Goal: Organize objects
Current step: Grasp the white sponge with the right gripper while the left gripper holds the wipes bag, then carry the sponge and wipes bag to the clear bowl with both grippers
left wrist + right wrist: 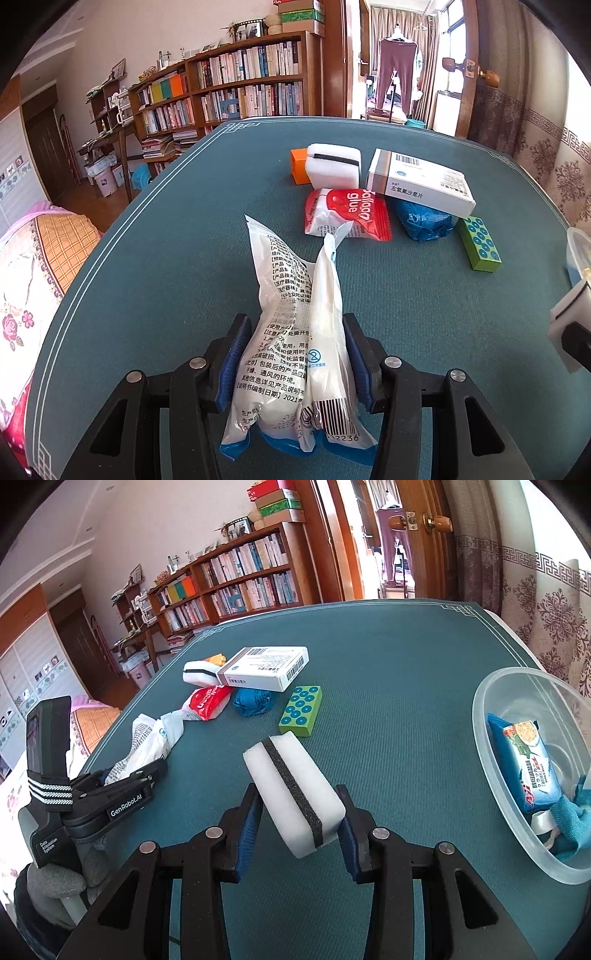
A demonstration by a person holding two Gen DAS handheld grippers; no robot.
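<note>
My left gripper (295, 360) is shut on a white printed plastic packet (291, 332) over the green table (166, 258); the packet also shows in the right wrist view (147, 738). My right gripper (301, 819) is shut on a white sponge with a black stripe (295, 790), held above the table left of a clear plastic bowl (484, 716). The bowl holds a blue snack packet (524, 760) and a teal cloth (572, 819). Further back lie a second white sponge (334, 166), a medicine box (421, 181), a red "balloon glue" packet (347, 214), a blue bundle (421, 219), a green dotted block (480, 247) and an orange block (298, 166).
The left gripper body (92, 801) sits at the table's left edge in the right wrist view. A bookshelf (236, 88) and a wooden door (417, 535) stand beyond the table. A patterned bed cover (37, 277) lies to the left.
</note>
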